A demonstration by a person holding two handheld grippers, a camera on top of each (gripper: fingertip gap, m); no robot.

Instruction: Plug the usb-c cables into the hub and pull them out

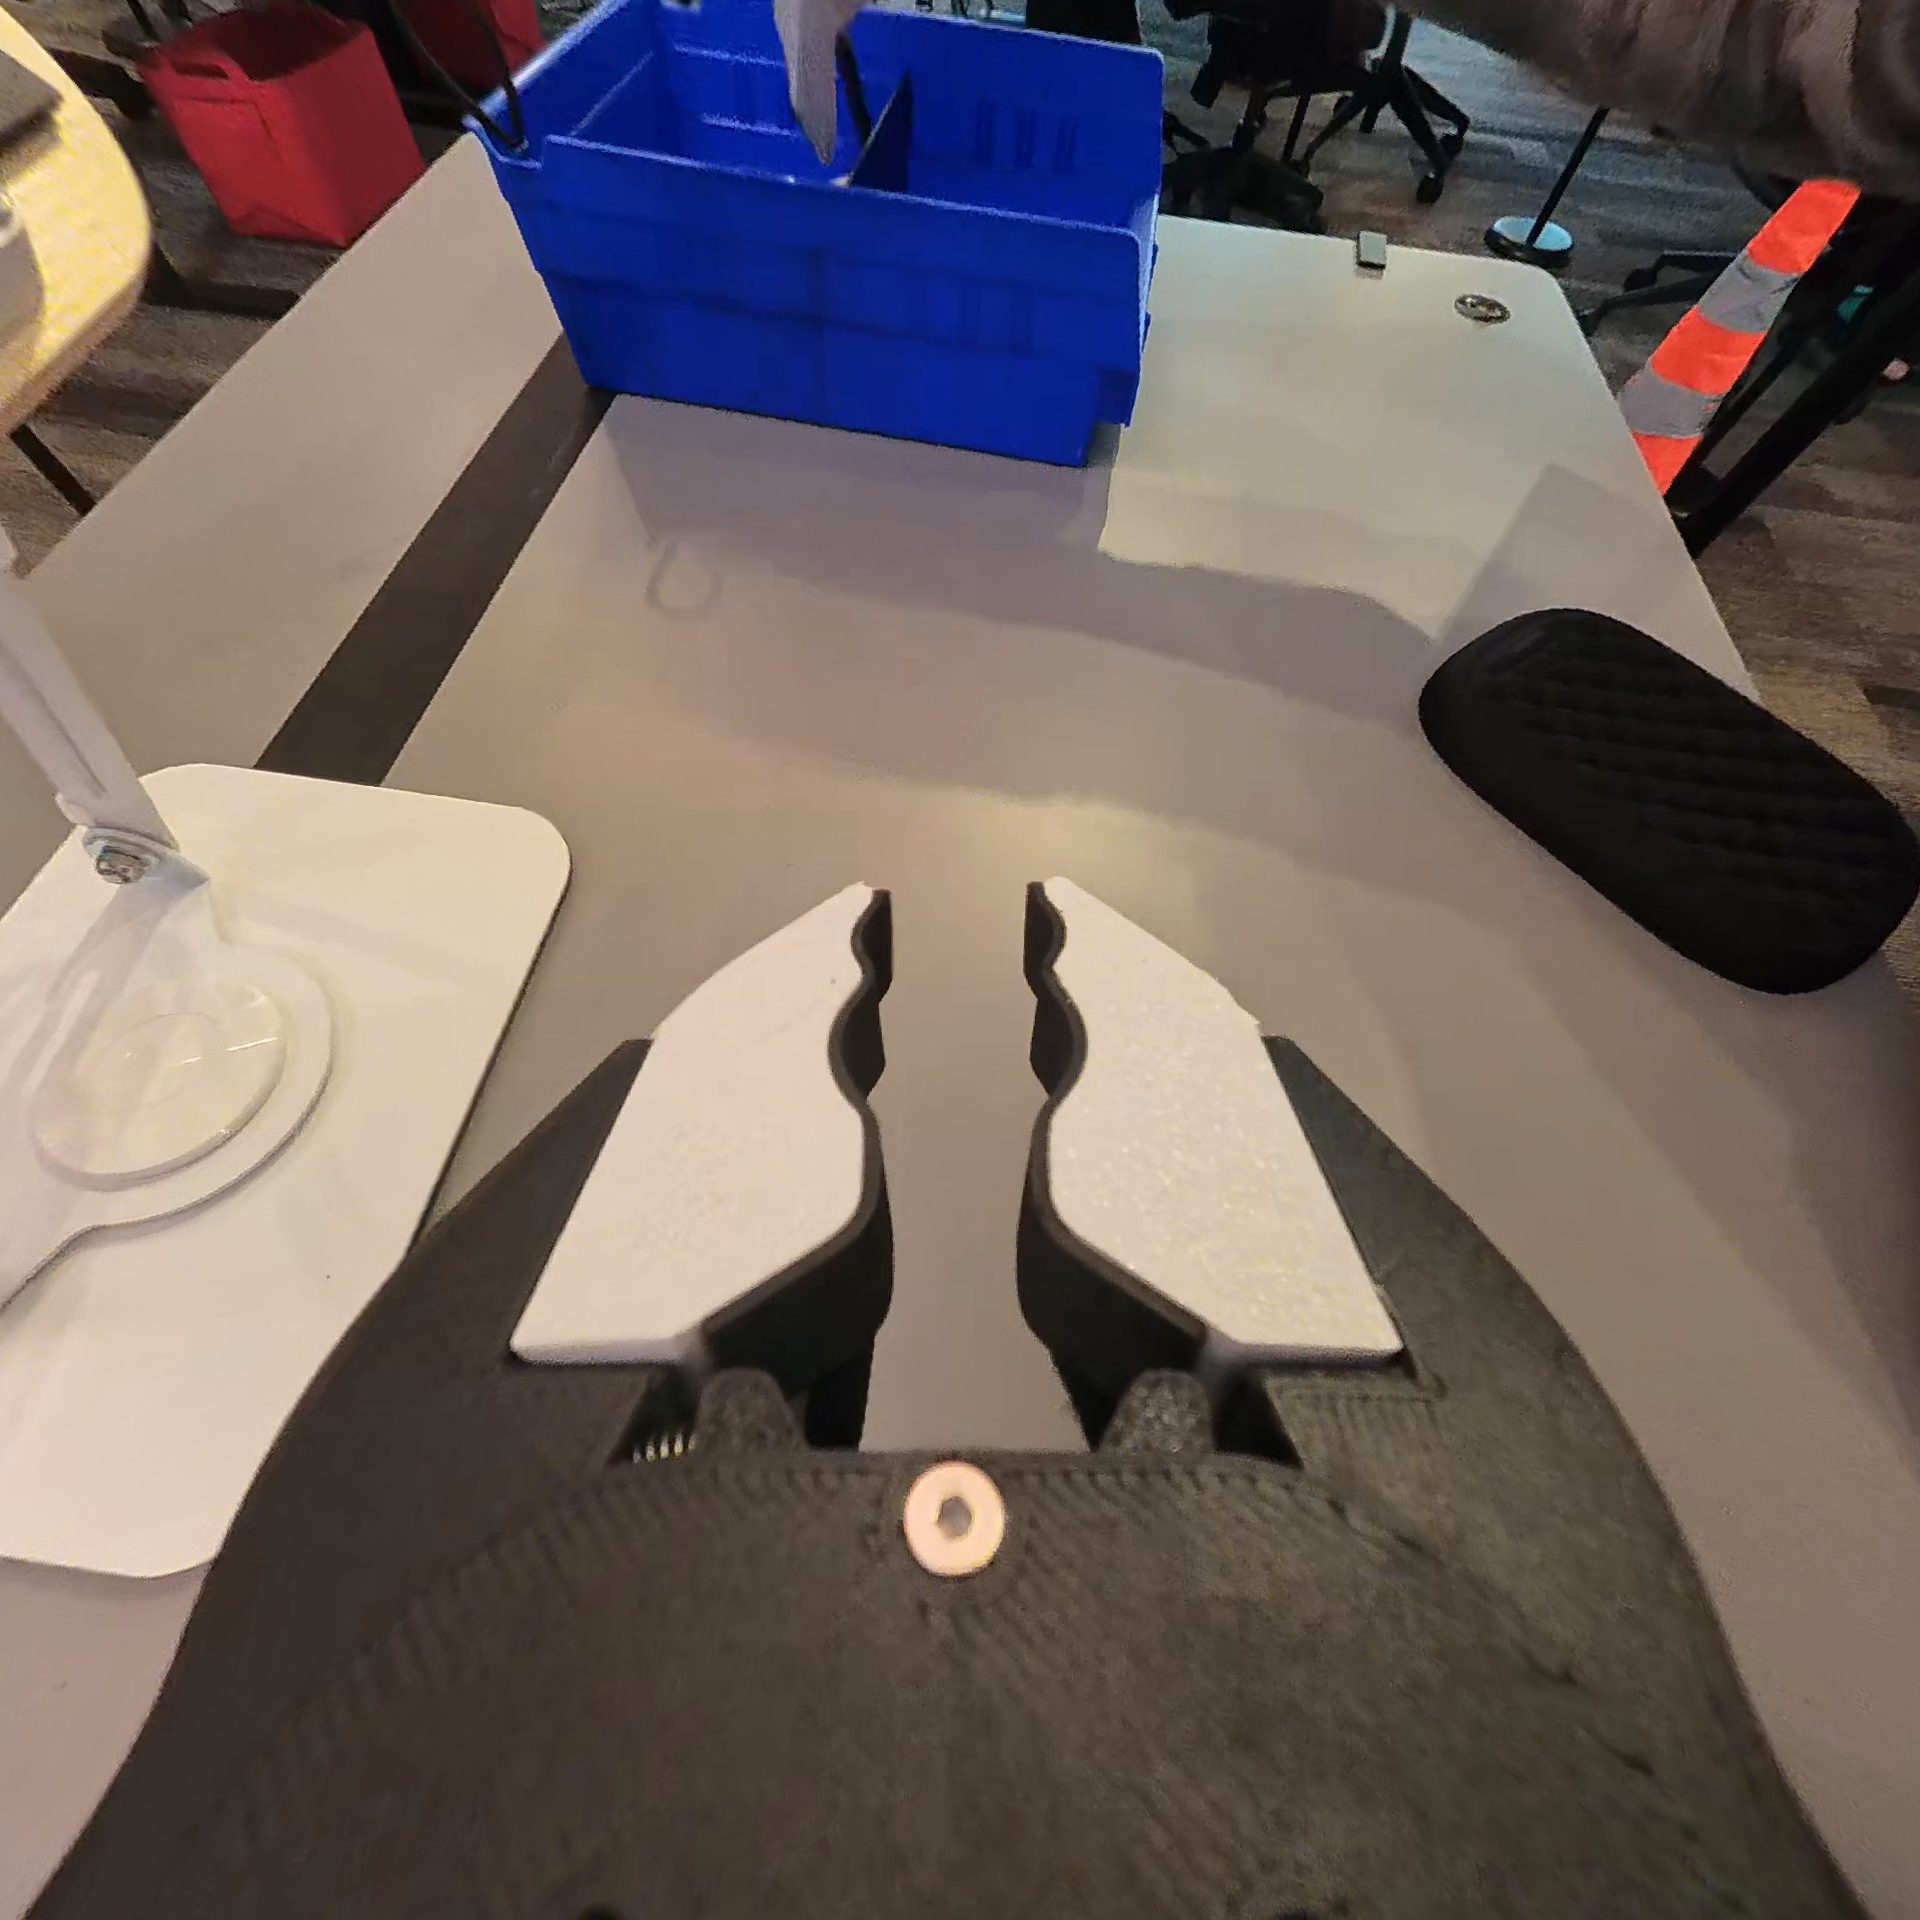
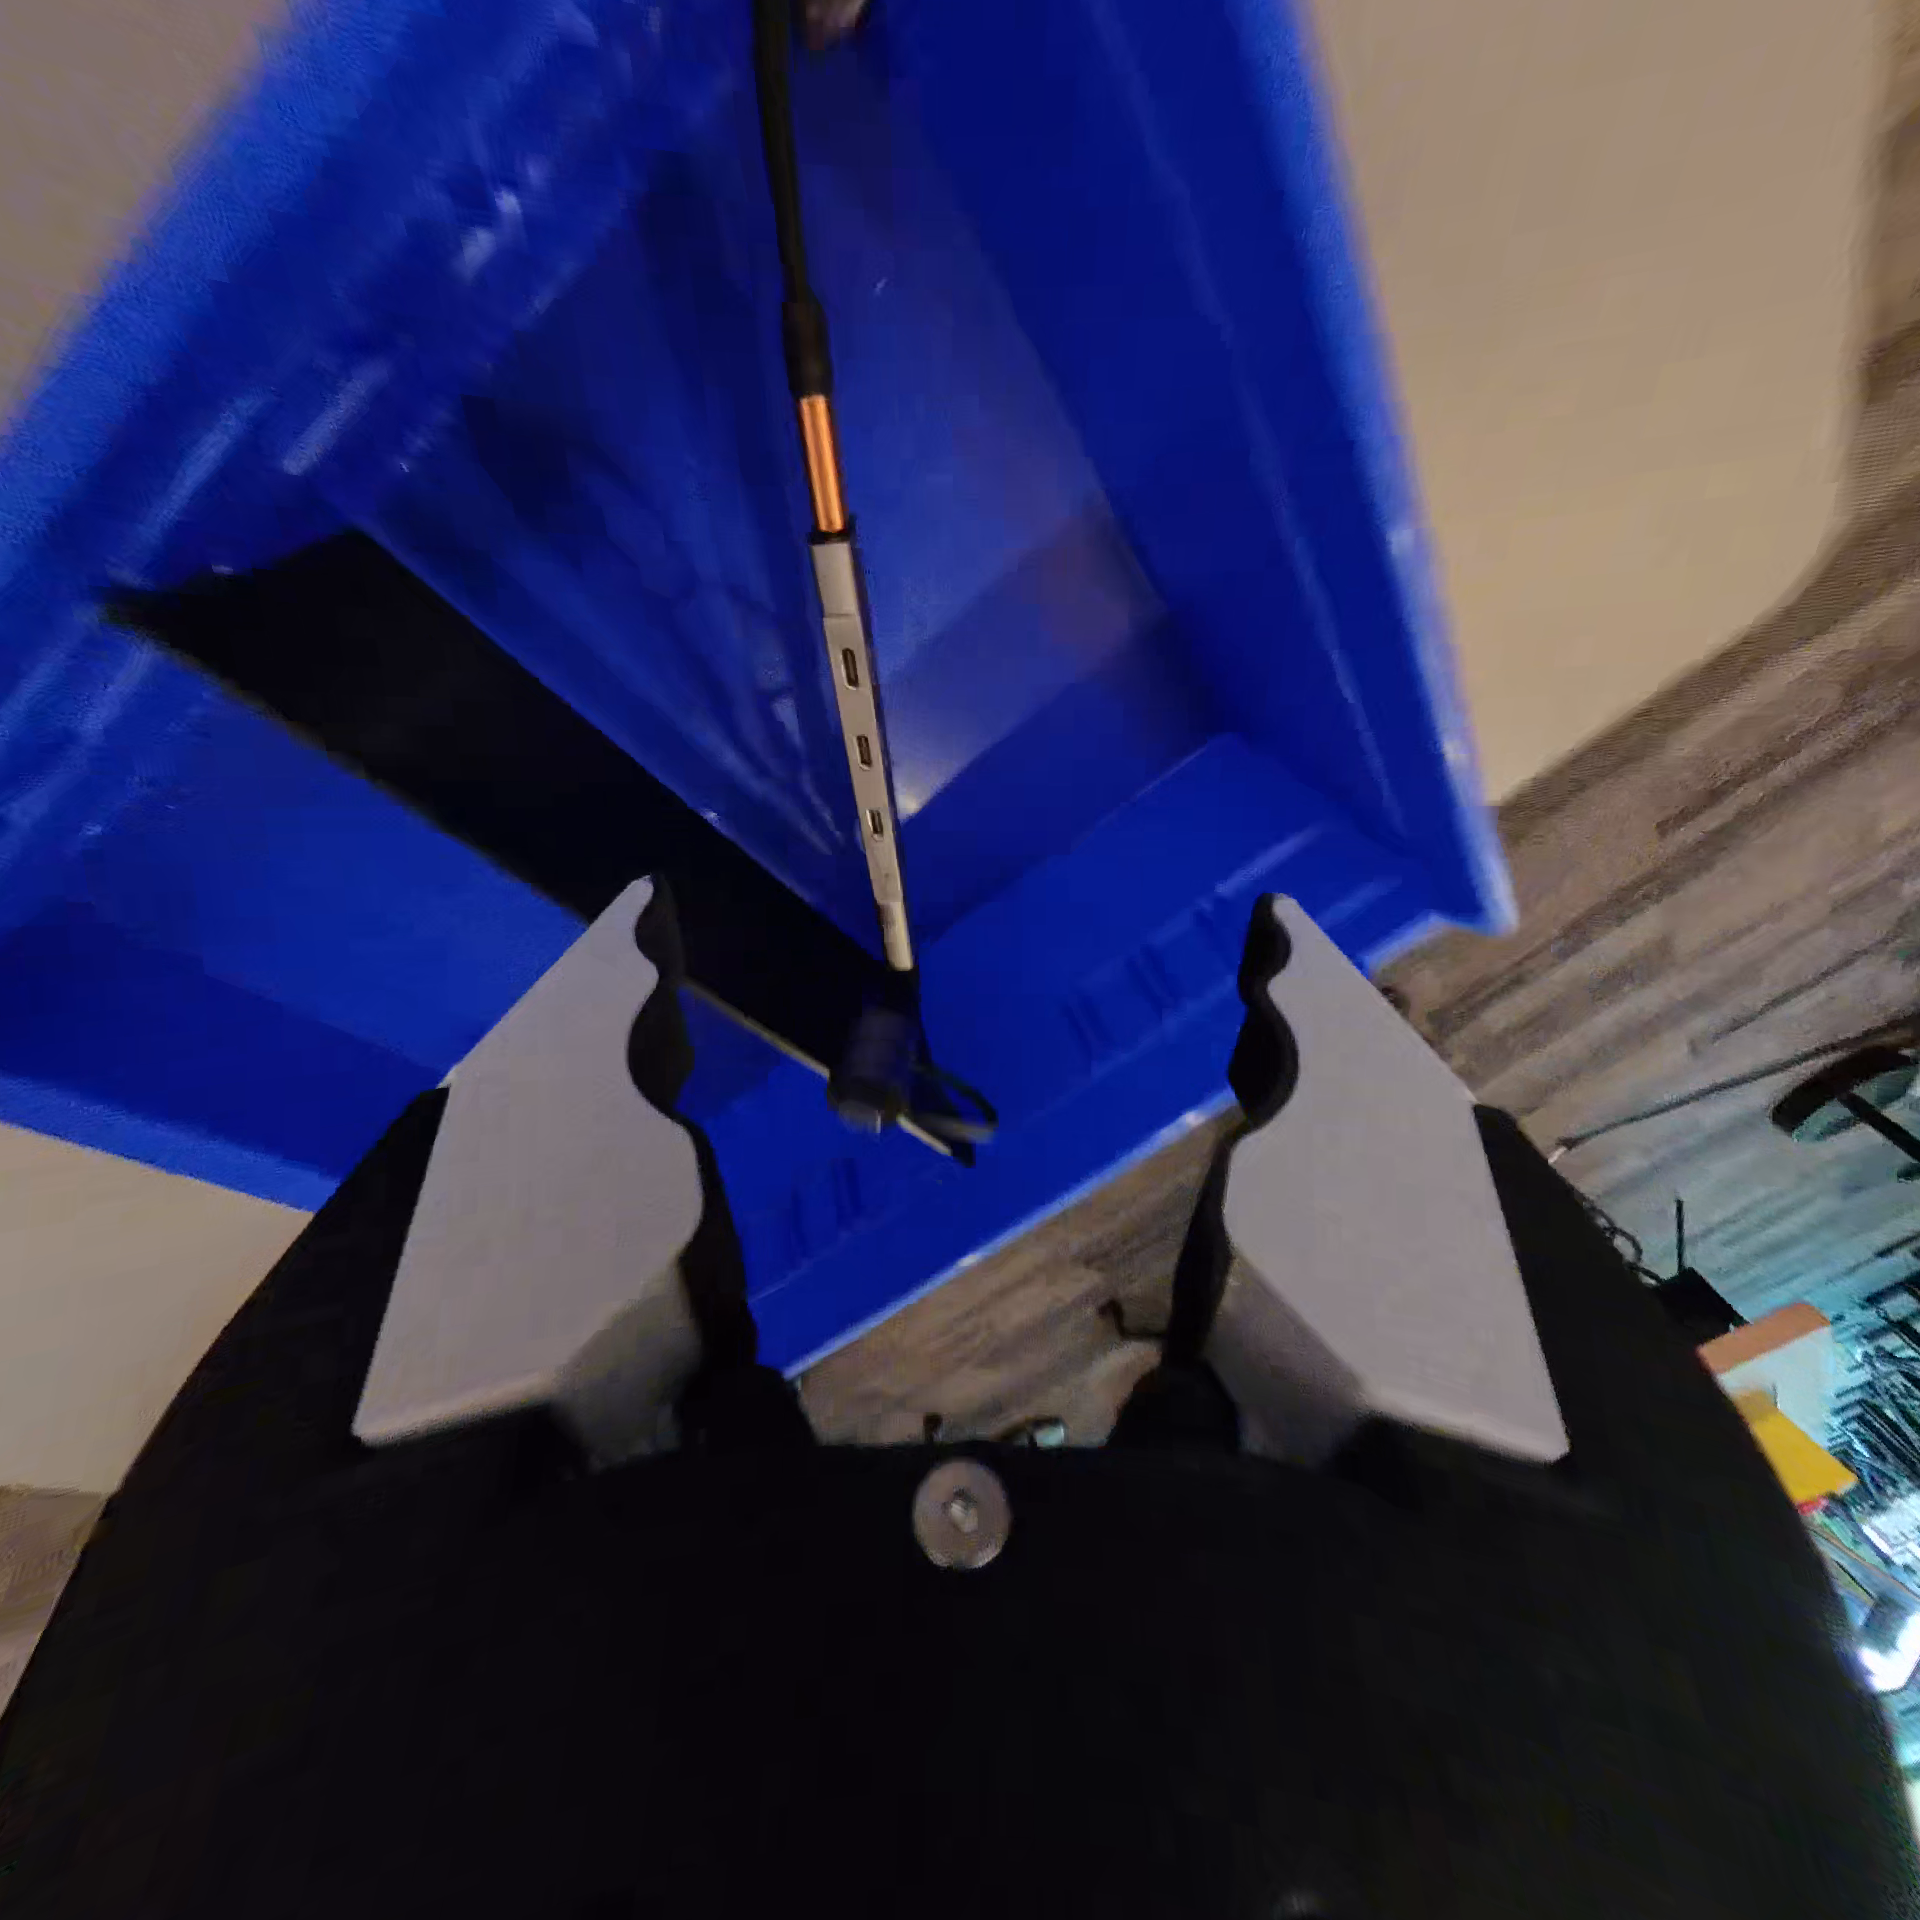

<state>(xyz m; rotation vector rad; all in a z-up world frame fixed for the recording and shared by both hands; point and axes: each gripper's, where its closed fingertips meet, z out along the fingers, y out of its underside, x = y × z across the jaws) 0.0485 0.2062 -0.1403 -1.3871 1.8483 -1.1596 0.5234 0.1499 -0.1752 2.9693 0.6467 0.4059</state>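
Left wrist view is showing a grey table point(image 1: 935, 675) with a dark strip running along its left part. A blue bin point(image 1: 831, 260) is sitting at the far end. A white stand base point(image 1: 260, 1091) is lying at the near left, and a black padded rest point(image 1: 1662, 800) is lying at the right edge. Beyond the table, a red box point(image 1: 281, 125), an orange cone point(image 1: 1745, 322) and office chairs are standing on a dark floor. The left tongs point(image 1: 958, 904) are hovering low over bare table, standing open with a narrow gap and gripping nothing.

Right wrist view is looking steeply down into the bin point(image 2: 1091, 520), which is crossed by a dark divider point(image 2: 468, 707). The hub point(image 2: 868, 748), a slim silver bar, is hanging inside the bin with its long axis running along the line of view, slightly tilted. Its lower end is sitting near the divider, and its upper end is joining a copper-coloured collar and a black cable point(image 2: 779, 156) leading up out of frame. A row of small ports is facing the camera. A dark plug point(image 2: 883, 1049) with a thin looped cord is lying just below the hub's lower end; whether they are touching is unclear. The right tongs point(image 2: 956, 899) are standing wide open and empty, with the hub's lower end showing between the fingertips, farther off. The picture is blurring at its edges.
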